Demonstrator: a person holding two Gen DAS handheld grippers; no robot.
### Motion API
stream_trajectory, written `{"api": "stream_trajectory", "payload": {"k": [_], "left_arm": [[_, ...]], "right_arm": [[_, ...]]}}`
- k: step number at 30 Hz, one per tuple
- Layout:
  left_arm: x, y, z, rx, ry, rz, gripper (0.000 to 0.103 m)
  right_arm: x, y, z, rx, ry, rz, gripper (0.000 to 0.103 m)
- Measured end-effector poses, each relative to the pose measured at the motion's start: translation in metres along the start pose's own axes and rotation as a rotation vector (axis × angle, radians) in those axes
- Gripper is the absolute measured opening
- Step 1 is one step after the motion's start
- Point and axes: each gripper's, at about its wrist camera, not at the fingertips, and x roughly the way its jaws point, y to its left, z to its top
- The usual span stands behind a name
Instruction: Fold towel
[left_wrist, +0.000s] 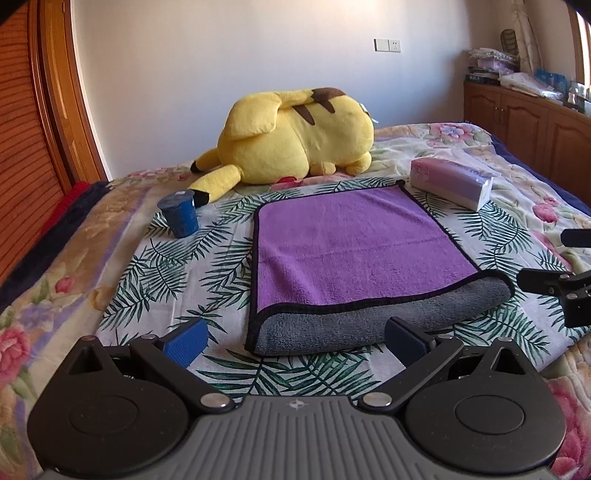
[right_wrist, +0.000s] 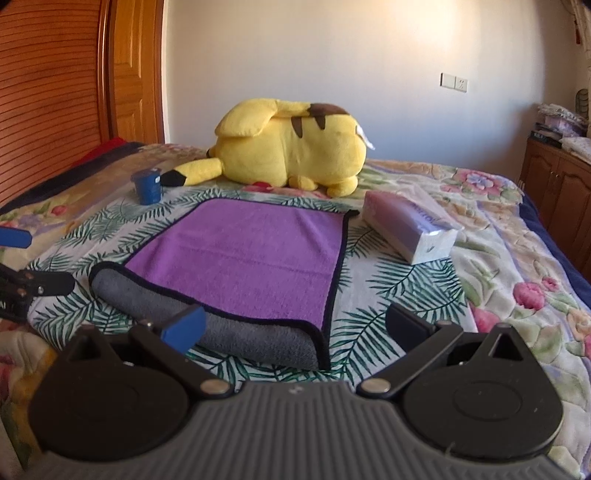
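The purple-and-grey microfibre towel (left_wrist: 354, 251) lies on the bed (left_wrist: 155, 266), its near edge rolled grey-side up. It looks soft, light and limp; pinch its black-bound corners. Both the left hand-held gripper (left_wrist: 295, 338) and right hand-held gripper (right_wrist: 295, 326) gape empty.

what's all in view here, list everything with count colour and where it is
towel: 1, purple top and grey underside with black trim, middle of the bed, already folded over with the grey fold at the near edge
plush toy: 1, yellow with brown stripes, behind the towel
cup: 1, dark blue, left of the towel by the plush's tail
tissue pack: 1, pale purple and white, right of the towel's far corner
bed cover: 1, white with green leaf print over a floral quilt
cabinet: 1, brown wood, far right by the wall
left gripper: 1, black with blue pads, open, near the towel's near-left corner
right gripper: 1, black with blue pads, open, near the towel's near-right corner
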Motion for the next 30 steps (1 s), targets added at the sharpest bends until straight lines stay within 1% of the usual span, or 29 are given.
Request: {"api": "stream_trajectory", "payload": {"k": [4, 8, 10, 15, 18, 19, 20, 21, 25, 28, 30], "left_arm": [[0.011, 0.009, 0.002, -0.022, 0.020, -0.018, 0.101], [0.023, 0.015, 0.004, -0.024, 0.035, -0.024, 0.098], [0.030, 0.017, 0.005, -0.024, 0.044, -0.031, 0.094], [0.048, 0.024, 0.006, -0.032, 0.063, -0.041, 0.088], [0.058, 0.028, 0.006, -0.039, 0.077, -0.053, 0.080], [0.062, 0.029, 0.007, -0.040, 0.082, -0.057, 0.077], [0.065, 0.030, 0.007, -0.042, 0.086, -0.059, 0.076], [0.069, 0.031, 0.007, -0.043, 0.090, -0.063, 0.072], [0.080, 0.035, 0.006, -0.052, 0.106, -0.079, 0.061], [0.087, 0.038, 0.005, -0.063, 0.116, -0.092, 0.057], [0.091, 0.038, 0.004, -0.067, 0.121, -0.095, 0.057]], "right_arm": [[0.010, -0.001, 0.000, -0.003, 0.029, 0.016, 0.103], [0.020, -0.003, 0.001, -0.006, 0.060, 0.030, 0.103], [0.025, -0.004, 0.001, -0.003, 0.074, 0.039, 0.103], [0.036, -0.009, 0.001, 0.004, 0.104, 0.057, 0.103], [0.044, -0.013, 0.001, 0.010, 0.122, 0.067, 0.102], [0.047, -0.014, 0.001, 0.014, 0.129, 0.069, 0.097], [0.049, -0.015, 0.001, 0.018, 0.136, 0.071, 0.090], [0.052, -0.017, 0.002, 0.026, 0.149, 0.073, 0.087], [0.062, -0.023, 0.001, 0.049, 0.174, 0.076, 0.087], [0.067, -0.027, 0.001, 0.067, 0.190, 0.091, 0.083], [0.071, -0.030, 0.001, 0.079, 0.206, 0.103, 0.080]]}}
